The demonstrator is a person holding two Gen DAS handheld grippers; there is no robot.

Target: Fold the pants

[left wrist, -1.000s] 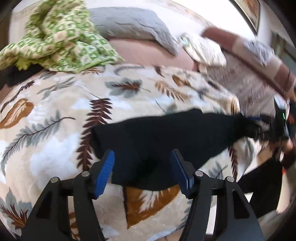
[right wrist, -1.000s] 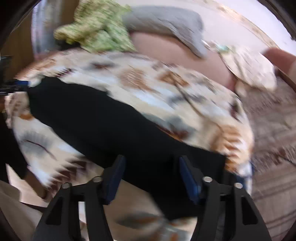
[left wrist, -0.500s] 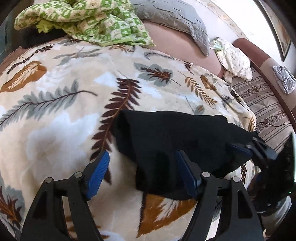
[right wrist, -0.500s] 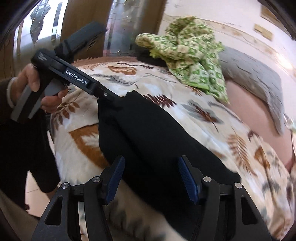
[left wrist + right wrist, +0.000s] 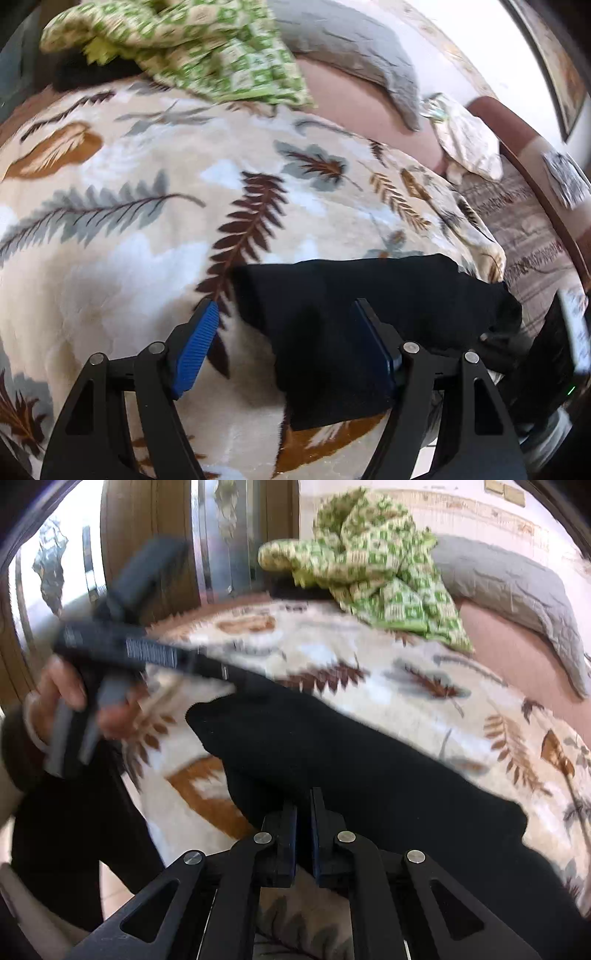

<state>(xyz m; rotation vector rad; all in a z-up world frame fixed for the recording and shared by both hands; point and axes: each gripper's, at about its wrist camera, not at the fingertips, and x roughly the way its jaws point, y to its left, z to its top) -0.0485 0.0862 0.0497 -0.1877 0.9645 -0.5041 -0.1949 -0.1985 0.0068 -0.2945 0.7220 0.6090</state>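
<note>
So the pants (image 5: 354,317) are lying across the near edge of the leaf blanket (image 5: 122,236), already looking like a long doubled strip. Our right gripper (image 5: 303,812) is pinched down on the near hem of the pants, fingers almost together. Our left gripper (image 5: 284,332) is spread wide over the other end with nothing in it yet. Biggest worry we see: if the right side pulls before the left has bitten, the black cloth could drag or slide off the bed edge. A thin pinch might also catch only the top layer.
</note>
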